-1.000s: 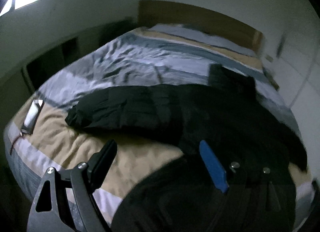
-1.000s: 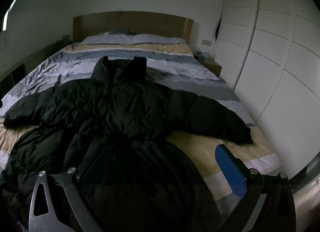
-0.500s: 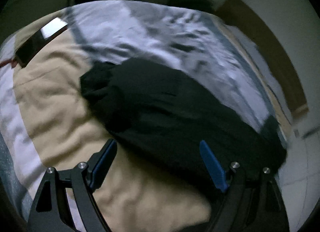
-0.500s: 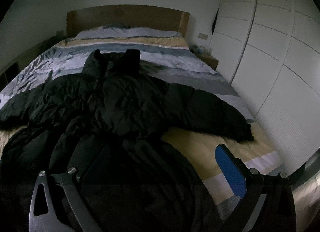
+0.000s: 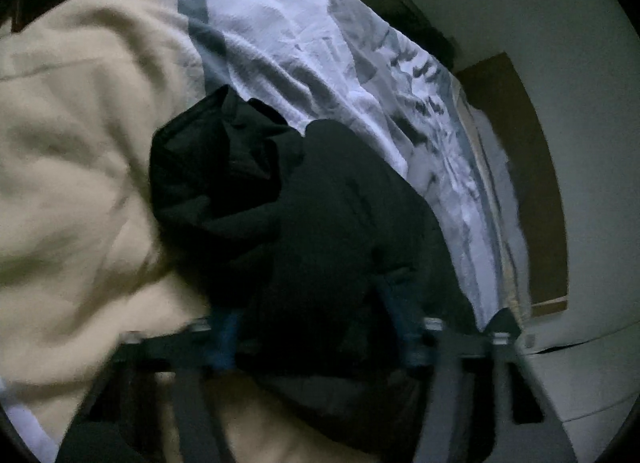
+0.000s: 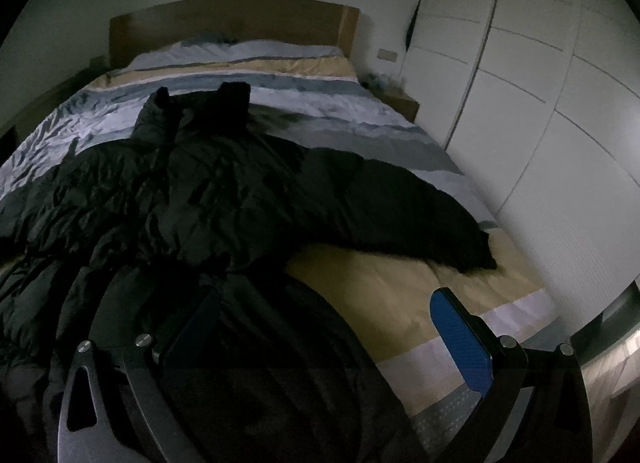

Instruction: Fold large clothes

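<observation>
Garment: I see a large black quilted puffer jacket [image 6: 208, 191] spread face up across the bed [image 6: 408, 287], collar toward the wooden headboard [image 6: 232, 23], both sleeves stretched outward.
Bedding: a striped cover in beige, grey and pale lilac bands lies under the jacket; the jacket's hem falls over the beige band nearest me.
Left hand-held gripper [image 5: 316, 327]: my view here is blurred and rolled sideways. Its jaws are closing, and the padded black left sleeve [image 5: 256, 191] runs between the blue pads; from this blur I cannot tell whether the pads press the fabric yet.
Sleeve end: the cuff lies bunched on the beige band, just beside the lilac stripe.
Right hand-held gripper [image 6: 324, 331]: jaws wide apart, nothing clamped. Its blue right pad [image 6: 460, 343] hangs over the beige band; the left finger sits over the dark lower front of the jacket.
Right sleeve [image 6: 420, 215]: flat on the cover, cuff pointing toward the white wardrobe doors [image 6: 540, 103].
</observation>
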`<state>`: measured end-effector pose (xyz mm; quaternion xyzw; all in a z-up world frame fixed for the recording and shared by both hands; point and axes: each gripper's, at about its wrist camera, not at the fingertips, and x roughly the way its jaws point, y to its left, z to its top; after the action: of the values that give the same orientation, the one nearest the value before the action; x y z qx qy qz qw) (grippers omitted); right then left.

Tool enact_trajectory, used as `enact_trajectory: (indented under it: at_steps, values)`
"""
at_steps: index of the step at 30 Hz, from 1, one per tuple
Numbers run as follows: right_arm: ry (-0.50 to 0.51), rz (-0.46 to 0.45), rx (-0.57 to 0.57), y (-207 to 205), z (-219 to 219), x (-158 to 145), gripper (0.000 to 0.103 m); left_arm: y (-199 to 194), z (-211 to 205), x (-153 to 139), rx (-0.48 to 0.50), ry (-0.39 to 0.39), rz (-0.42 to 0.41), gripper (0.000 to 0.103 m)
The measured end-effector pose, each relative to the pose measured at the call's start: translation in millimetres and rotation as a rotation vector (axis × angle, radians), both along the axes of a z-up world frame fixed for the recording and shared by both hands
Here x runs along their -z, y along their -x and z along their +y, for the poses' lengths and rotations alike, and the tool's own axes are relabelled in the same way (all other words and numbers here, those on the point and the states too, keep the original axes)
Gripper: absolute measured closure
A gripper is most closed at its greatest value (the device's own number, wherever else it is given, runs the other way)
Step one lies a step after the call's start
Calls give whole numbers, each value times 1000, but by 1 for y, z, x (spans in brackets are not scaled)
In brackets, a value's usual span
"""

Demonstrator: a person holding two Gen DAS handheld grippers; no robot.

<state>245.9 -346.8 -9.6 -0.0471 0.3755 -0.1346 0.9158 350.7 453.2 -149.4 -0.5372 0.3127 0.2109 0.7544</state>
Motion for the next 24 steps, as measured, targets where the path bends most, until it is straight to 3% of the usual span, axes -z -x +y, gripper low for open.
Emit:
enact_trajectory:
  at_steps: [3,5,12,24]
  values:
    - [-1,-2,-4,0,-1,-1,0,1,-1,-4,19,4,-38,88]
    - [-6,-4,-7,2,-1,-1,0,1,-4,-13,34,-12,-59,91]
    - [-19,-32,-6,13,-6,-11,0,6,-23,-55,84,-90,-100,94]
    - [-54,-124,32,55,-39,-43,0,6,-119,-162,272,-237,-234,95]
